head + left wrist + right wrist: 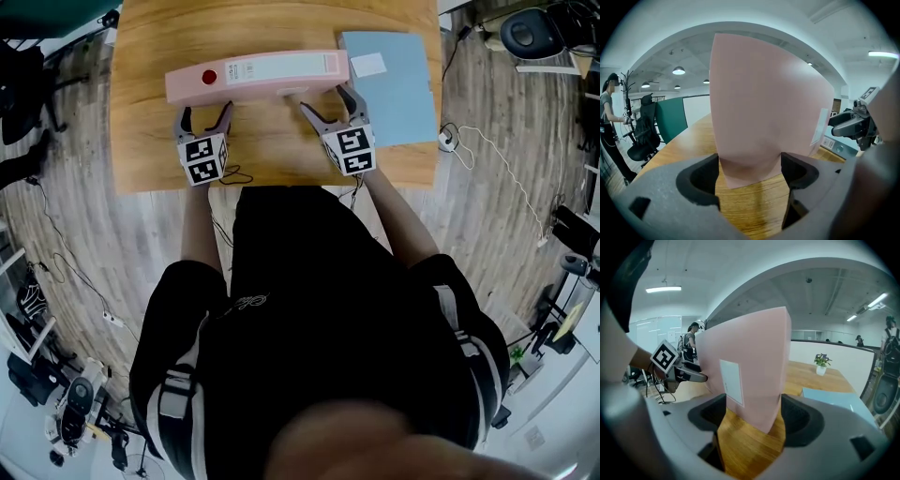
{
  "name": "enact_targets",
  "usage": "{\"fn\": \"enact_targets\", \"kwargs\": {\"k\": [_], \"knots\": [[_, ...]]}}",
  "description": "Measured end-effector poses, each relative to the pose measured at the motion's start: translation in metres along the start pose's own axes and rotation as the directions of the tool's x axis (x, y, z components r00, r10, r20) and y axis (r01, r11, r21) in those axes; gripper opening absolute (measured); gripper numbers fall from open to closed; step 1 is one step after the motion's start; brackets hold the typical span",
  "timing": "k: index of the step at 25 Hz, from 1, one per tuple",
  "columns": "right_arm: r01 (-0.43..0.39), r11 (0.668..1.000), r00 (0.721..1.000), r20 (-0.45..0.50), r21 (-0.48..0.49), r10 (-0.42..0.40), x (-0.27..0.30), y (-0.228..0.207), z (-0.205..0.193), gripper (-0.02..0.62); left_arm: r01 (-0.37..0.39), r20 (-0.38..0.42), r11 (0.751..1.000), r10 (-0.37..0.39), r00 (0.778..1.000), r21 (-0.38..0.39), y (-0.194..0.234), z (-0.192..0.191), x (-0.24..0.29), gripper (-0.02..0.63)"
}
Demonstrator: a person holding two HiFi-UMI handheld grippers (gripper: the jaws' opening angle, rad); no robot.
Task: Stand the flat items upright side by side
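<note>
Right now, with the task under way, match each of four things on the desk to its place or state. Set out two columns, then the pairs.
1 pink binder
2 blue folder
3 left gripper
4 right gripper

A lies flat on the table
B stands on edge, spine up
C jaws apart, at the end with the red dot
D jaws apart, next to the blue folder

Pairs: 1-B, 2-A, 3-C, 4-D

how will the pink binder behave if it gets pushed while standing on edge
Probably stiff: the pink binder keeps flat, straight faces standing on edge. Likely tippy, since its base looks narrow for its height. It may slide easily on the smooth wooden table.
</note>
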State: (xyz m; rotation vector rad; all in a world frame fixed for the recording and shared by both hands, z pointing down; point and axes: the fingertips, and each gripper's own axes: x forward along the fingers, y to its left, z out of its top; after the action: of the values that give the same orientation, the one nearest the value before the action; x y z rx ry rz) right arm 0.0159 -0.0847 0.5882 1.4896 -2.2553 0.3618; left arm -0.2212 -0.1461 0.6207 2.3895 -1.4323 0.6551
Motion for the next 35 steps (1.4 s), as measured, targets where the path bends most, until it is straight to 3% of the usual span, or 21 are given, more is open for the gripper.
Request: {"fn": "enact_targets", "kwargs": {"k": [8, 17, 20, 25, 30, 35], "knots": [[-0.056, 0.992, 0.997, 0.052, -0.111, 0.063, -0.047, 0.007, 0.034, 0.365, -0.006, 0.034, 0.999, 0.007, 0.999, -0.043, 0.002, 0.009, -0.015, 0.424], [-0.147, 0.952, 0.974, 0.128, -0.269, 0.187, -0.088, 0.024, 0.106, 0.345, 0.005, 0.059, 0.998, -0.001, 0.998, -0.059, 0.003, 0.017, -0.029, 0.423], [-0.26, 0.893, 0.944, 0.096, -0.368, 0.314, -0.094, 0.044, 0.133, 0.337, 0.006, 0.07, 0.998, -0.002, 0.998, -0.056, 0.005, 0.022, -0.033, 0.423], [-0.452, 0.751, 0.875, -0.076, -0.482, 0.478, -0.075, 0.069, 0.168, 0.327, 0.019, 0.079, 0.999, -0.015, 0.997, -0.048, 0.005, 0.026, -0.036, 0.423], [-0.576, 0.591, 0.809, -0.289, -0.565, 0.513, -0.034, 0.092, 0.171, 0.316, 0.024, 0.089, 0.997, -0.017, 0.996, -0.072, 0.005, 0.024, -0.037, 0.423], [-0.634, 0.534, 0.771, -0.406, -0.559, 0.491, -0.004, 0.099, 0.17, 0.302, 0.017, 0.103, 0.995, -0.007, 0.995, -0.095, 0.001, 0.028, -0.036, 0.423]]}}
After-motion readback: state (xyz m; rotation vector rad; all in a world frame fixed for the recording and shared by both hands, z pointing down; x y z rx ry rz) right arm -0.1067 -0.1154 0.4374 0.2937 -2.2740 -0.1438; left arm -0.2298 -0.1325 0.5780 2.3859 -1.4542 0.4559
